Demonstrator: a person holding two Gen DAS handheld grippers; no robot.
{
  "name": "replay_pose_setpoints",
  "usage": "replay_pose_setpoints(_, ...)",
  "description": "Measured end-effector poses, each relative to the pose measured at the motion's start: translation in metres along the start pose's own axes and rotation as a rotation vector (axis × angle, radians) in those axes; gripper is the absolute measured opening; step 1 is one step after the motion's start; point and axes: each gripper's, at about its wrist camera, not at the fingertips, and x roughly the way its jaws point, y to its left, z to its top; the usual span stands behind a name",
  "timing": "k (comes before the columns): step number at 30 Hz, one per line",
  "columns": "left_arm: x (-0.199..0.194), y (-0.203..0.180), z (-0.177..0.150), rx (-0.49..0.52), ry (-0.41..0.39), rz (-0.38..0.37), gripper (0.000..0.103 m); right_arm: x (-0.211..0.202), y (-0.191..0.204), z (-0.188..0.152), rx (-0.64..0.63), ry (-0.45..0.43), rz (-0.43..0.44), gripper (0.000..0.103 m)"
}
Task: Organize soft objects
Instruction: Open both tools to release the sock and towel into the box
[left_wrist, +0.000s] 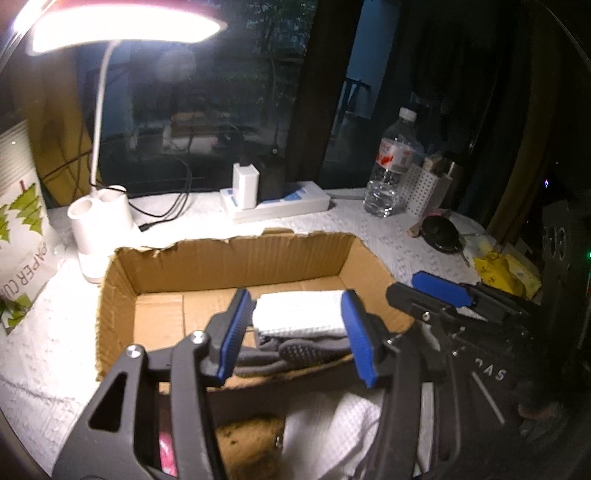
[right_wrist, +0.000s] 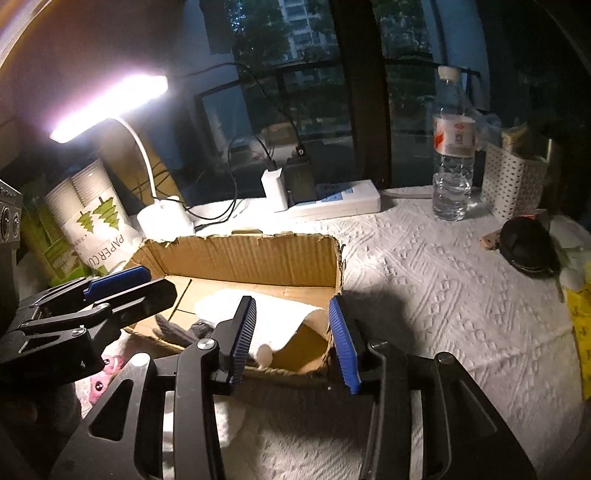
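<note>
Jaws wide apart on both: left gripper (left_wrist: 295, 334) and right gripper (right_wrist: 295, 338) hang empty over the cardboard box (left_wrist: 229, 258). Inside it: one white folded cloth (left_wrist: 299, 310), one grey glove (left_wrist: 295, 350). Looks mid-sort; next pick, probably the brown sponge (left_wrist: 251, 443) just outside the box's near wall.

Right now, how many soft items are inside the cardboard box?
2 visible: a white folded cloth mid-box and a grey knitted glove against the near wall of the brown cardboard box. More may hide beneath.
</note>
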Motion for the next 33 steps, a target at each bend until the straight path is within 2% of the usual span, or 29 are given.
replay_pose_setpoints(10,-0.042,0.004,-0.014,-0.001,-0.047,0.005,0.054,-0.036,0.024,-0.011,-0.014,-0.033,-0.014,0.044)
replay_pose_setpoints(11,-0.046,0.005,-0.016,-0.001,-0.053,0.005,0.059,-0.038,0.027,-0.012,-0.017,-0.035,-0.016,0.044)
replay_pose_setpoints(12,-0.05,0.006,-0.017,-0.003,-0.057,0.005,0.069,-0.041,0.029,-0.014,-0.02,-0.038,-0.016,0.044)
replay_pose_setpoints(14,-0.057,0.008,-0.021,-0.017,-0.073,0.002,0.073,-0.046,0.035,-0.017,-0.025,-0.041,-0.018,0.044)
replay_pose_setpoints(22,-0.075,0.015,-0.035,-0.026,-0.079,0.009,0.073,-0.059,0.049,-0.029,-0.037,-0.041,-0.026,0.044)
replay_pose_setpoints(26,-0.082,0.019,-0.046,-0.034,-0.073,0.012,0.073,-0.062,0.054,-0.036,-0.038,-0.039,-0.029,0.056)
replay_pose_setpoints(33,-0.09,0.023,-0.067,-0.05,-0.055,0.011,0.073,-0.064,0.06,-0.057,-0.039,-0.011,-0.042,0.056)
